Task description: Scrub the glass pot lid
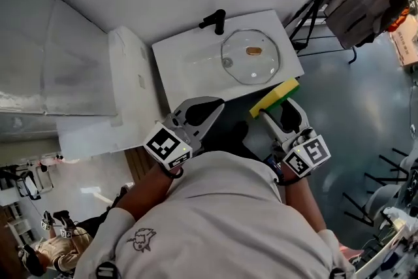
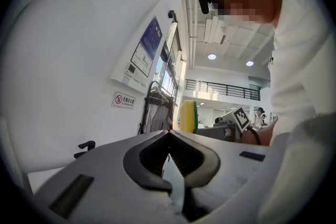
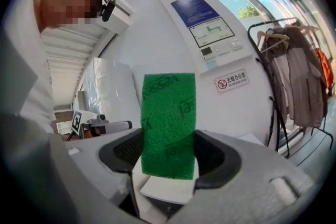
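The lid (image 1: 251, 56) lies flat on the white sink (image 1: 186, 65), at about 1 o'clock in the head view. It has a small brown patch (image 1: 253, 50) near its centre, and we cannot tell whether that is a knob or dirt. The black tap (image 1: 214, 21) stands at the lid's 10 o'clock.

At the lid's 5 o'clock, short of the sink's edge, the right gripper (image 1: 277, 108) clamps a sponge (image 1: 274, 98), green face outward. At 7 o'clock the left gripper (image 1: 196, 115) is empty, with its jaws pressed together.

We judge this to be the approach, with no scrubbing begun and nothing touching the glass. Next, we'd carry the sponge toward 11 o'clock, tip the green face down and press it onto the lid. The left gripper will likely need to pin the rim, or the lid may slide on the sink.
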The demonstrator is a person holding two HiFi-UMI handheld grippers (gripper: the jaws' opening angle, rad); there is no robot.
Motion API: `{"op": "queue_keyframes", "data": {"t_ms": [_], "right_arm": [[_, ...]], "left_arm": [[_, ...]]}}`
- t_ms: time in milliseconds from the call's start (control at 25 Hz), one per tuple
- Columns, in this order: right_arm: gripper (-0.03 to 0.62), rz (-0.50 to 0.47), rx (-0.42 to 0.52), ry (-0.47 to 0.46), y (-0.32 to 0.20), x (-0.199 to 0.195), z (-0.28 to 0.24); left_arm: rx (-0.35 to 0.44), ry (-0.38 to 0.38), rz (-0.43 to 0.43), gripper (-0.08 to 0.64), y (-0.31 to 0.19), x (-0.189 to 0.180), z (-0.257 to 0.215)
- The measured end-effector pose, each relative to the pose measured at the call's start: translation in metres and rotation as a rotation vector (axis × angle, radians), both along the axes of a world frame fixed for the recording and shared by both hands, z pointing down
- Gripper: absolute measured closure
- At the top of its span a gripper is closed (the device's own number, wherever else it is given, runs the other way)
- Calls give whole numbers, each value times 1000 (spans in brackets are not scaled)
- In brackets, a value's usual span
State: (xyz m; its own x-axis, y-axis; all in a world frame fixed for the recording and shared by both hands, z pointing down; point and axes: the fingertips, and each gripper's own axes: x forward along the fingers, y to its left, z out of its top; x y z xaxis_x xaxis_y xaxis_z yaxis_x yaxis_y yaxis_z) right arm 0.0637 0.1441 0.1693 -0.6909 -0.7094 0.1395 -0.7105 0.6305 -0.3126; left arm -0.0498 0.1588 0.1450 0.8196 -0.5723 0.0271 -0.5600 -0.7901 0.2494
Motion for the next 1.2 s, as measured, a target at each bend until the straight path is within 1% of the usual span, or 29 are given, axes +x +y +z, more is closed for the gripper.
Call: {"op": "queue_keyframes", "data": {"t_ms": [280, 440, 600, 800, 960, 1200], "right_arm": [[296, -35, -17, -4, -71, 48, 14], [296, -69, -16, -4, -94, 69, 19], [296, -98, -27, -3, -114, 80, 28], [296, -109, -65, -8, -137, 79, 47], [296, -118, -86, -2, -155, 67, 52], [296, -123, -98, 4, -180, 48, 58]], "left_arm": [[-35, -13, -54, 561, -68, 39, 21], [-42, -20, -89, 563, -96, 55, 27], [-63, -25, -115, 561, -119, 65, 35], [-99, -17, -125, 561, -145, 63, 52], [-134, -2, -124, 561, -164, 53, 66], [-162, -5, -108, 558, -191, 36, 83]]}}
